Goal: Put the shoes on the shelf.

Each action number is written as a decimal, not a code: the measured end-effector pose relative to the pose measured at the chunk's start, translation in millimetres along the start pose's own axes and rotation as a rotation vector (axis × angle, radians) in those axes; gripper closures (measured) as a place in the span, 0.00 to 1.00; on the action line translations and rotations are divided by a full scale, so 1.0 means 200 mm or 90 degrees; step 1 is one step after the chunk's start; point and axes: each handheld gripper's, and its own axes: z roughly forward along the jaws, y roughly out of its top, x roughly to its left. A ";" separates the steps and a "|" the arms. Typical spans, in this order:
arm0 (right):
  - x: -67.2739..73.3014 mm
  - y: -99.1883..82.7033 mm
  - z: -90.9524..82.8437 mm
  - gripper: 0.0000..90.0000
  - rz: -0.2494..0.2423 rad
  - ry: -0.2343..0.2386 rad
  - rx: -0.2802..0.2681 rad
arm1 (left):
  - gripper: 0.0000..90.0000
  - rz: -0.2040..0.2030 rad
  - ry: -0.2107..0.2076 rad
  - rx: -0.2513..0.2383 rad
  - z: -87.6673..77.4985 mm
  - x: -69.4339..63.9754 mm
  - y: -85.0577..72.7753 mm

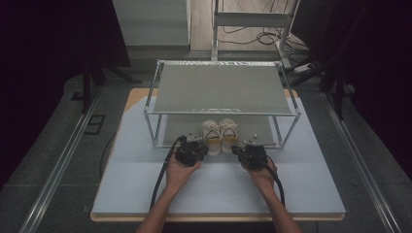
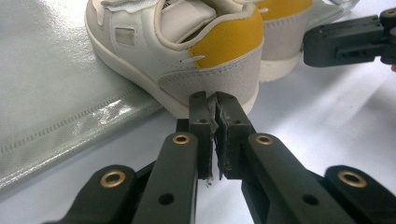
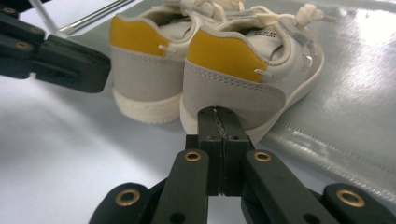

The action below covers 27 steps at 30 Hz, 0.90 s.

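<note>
A pair of small white shoes with yellow heel tabs, the left shoe (image 1: 212,136) and the right shoe (image 1: 228,135), stands at the front of the rack's lower shelf, heels toward me. My left gripper (image 1: 200,146) is shut with nothing in it, its tips just behind the left shoe's (image 2: 187,51) grey heel. In its own view the left gripper (image 2: 215,100) has pads that meet. My right gripper (image 1: 239,149) is also shut and empty. In its own view the right gripper (image 3: 218,114) sits at the heel of the right shoe (image 3: 238,74), beside the left shoe (image 3: 144,70).
A two-tier metal rack (image 1: 221,87) with silvery fabric shelves stands at the back of the white table (image 1: 218,189). The lower shelf fabric (image 2: 56,102) runs under the shoes. Rack posts rise on either side. Each gripper's jaws reach into the other's view beside the shoes.
</note>
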 end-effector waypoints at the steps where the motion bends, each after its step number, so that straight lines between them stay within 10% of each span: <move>1: 0.00 0.00 0.01 0.99 -0.001 -0.002 -0.001 | 0.95 0.000 0.000 0.001 0.00 0.00 0.00; 27: -0.03 0.02 0.11 0.98 0.012 0.001 0.028 | 0.93 0.007 0.044 0.030 0.07 0.07 0.11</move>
